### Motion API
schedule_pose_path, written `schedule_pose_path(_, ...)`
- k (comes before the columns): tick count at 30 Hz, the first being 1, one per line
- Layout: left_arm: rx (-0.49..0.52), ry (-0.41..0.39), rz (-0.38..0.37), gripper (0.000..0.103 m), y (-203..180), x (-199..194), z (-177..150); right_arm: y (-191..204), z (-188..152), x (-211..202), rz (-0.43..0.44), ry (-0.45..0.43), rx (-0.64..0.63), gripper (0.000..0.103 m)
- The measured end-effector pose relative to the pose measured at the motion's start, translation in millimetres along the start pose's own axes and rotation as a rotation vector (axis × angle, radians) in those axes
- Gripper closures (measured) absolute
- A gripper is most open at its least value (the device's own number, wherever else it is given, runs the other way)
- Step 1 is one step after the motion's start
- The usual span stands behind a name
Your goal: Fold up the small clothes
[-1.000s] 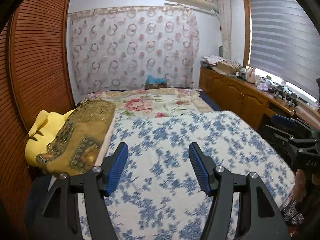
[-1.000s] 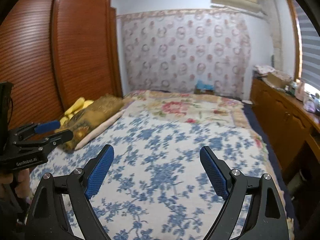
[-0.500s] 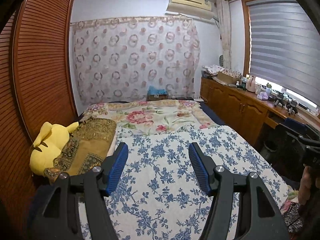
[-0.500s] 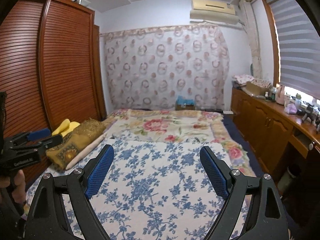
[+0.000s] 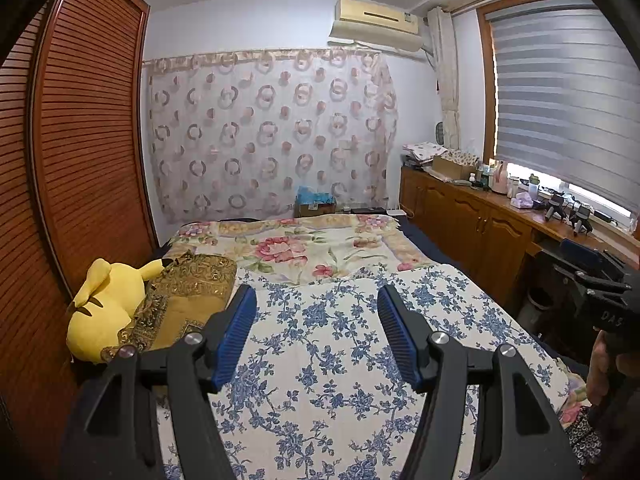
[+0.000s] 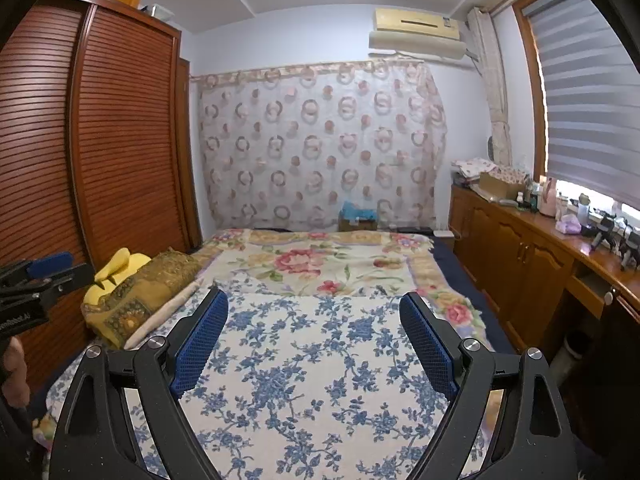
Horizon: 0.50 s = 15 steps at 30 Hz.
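No small garment shows in either view. My left gripper [image 5: 316,300] is open and empty, held above the near part of the bed with its blue-flowered white cover [image 5: 340,360]. My right gripper [image 6: 314,304] is open and empty too, above the same cover [image 6: 320,360]. The right gripper also shows at the right edge of the left wrist view [image 5: 596,280]. The left gripper also shows at the left edge of the right wrist view [image 6: 36,272].
A yellow plush toy [image 5: 100,312] and a gold patterned pillow [image 5: 184,300] lie on the bed's left side by the wooden wardrobe [image 5: 80,160]. A rose-patterned blanket [image 5: 304,244] covers the far half. A cluttered wooden cabinet [image 6: 540,256] runs along the right under the window.
Both grippers have tilted upward, so the views now show more wall and ceiling and less of the bed. Both stay open and empty.
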<state>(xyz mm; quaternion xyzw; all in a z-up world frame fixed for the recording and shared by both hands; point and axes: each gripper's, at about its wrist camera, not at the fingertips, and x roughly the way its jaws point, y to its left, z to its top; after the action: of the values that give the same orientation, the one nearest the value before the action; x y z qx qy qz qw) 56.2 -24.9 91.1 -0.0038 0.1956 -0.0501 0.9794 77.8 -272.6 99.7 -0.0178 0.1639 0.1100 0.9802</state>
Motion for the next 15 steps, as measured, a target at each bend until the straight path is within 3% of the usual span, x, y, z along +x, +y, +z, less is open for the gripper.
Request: schedule_pose_path(15, -0.017, 0.012, 0.017, 0.04, 0.4, 3.0, -1.2, 2.4, -2.8, 1.2, 0.001, 0.007, 0.002, 0.013)
